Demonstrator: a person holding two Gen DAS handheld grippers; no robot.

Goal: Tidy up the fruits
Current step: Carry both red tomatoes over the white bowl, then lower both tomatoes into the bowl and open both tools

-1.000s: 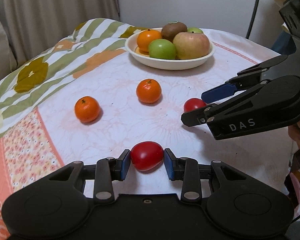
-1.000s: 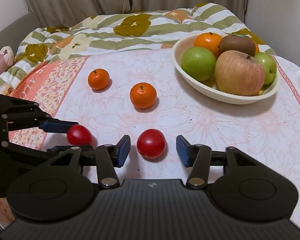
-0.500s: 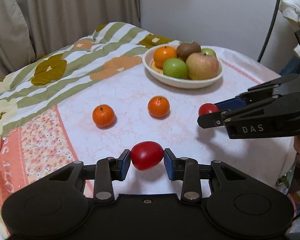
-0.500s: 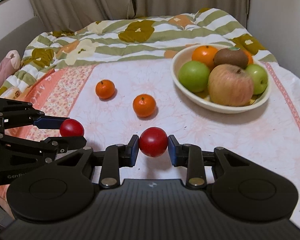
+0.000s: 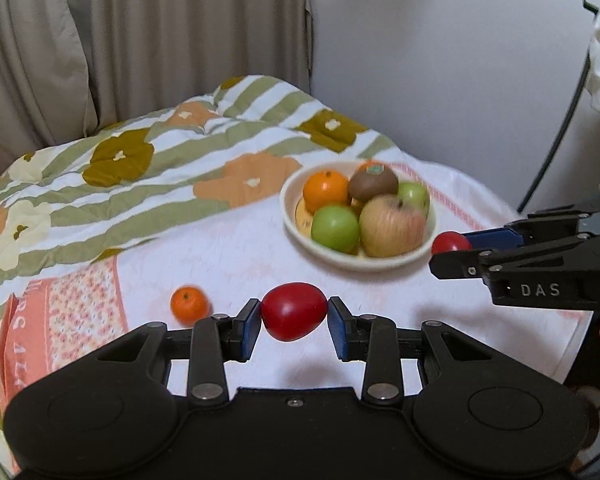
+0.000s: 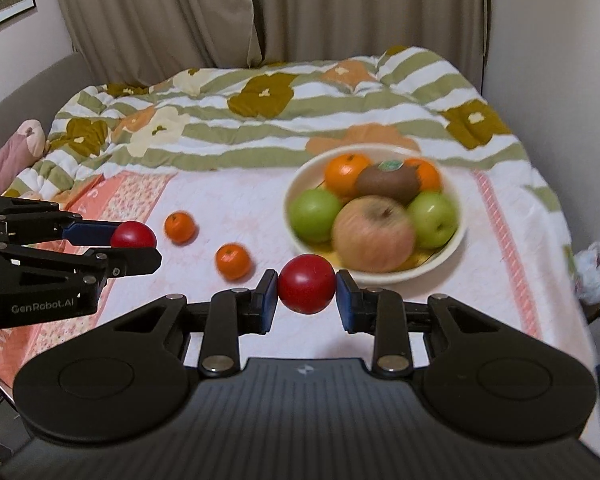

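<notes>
Both red fruits have left the surface since a second ago. Left wrist view: your left gripper (image 5: 294, 322) clamps the oval red fruit (image 5: 294, 311) aloft, clear to carry toward the bowl (image 5: 296, 222). Right wrist view: your right gripper (image 6: 306, 298) jaws pinch the round red fruit (image 6: 307, 283) just before the bowl.

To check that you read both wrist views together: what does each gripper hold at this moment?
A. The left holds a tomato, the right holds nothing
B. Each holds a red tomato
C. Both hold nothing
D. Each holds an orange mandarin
B: the left gripper is clamped on an oval red tomato, and the right gripper on a round red tomato.
</notes>
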